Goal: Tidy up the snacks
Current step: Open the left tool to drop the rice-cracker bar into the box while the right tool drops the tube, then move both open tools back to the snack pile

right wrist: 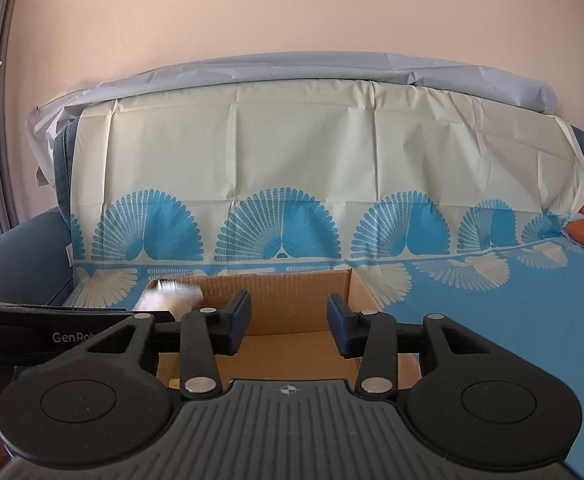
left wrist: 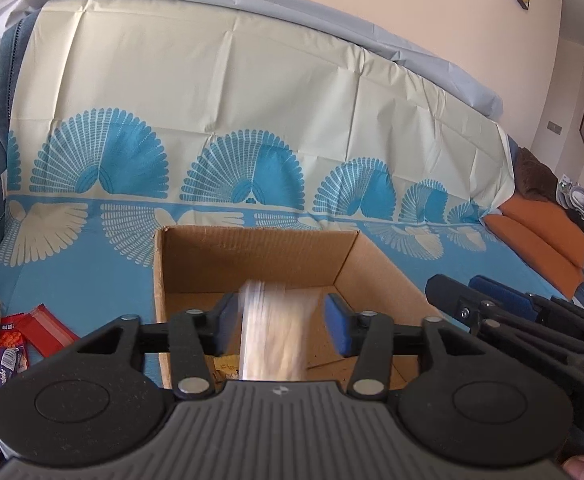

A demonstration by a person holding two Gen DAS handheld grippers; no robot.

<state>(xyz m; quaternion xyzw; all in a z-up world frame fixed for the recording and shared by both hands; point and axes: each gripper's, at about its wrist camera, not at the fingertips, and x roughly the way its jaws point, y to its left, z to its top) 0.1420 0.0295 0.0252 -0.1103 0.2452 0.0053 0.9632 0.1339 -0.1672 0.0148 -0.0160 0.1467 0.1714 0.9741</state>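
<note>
My left gripper (left wrist: pixel 282 322) jaws spread over cardboard box (left wrist: pixel 252 256) on sofa; blurred pale snack packet (left wrist: pixel 274 332) between, apparently released, dropping in. Right gripper (right wrist: pixel 290 326) open, empty. Next: fetch red wrappers (left wrist: pixel 42 330) at box's left.

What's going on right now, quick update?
Left gripper open, blurred pale snack packet dropping between its fingers into cardboard box. Right gripper open, empty, over box. More snacks wait left.
</note>
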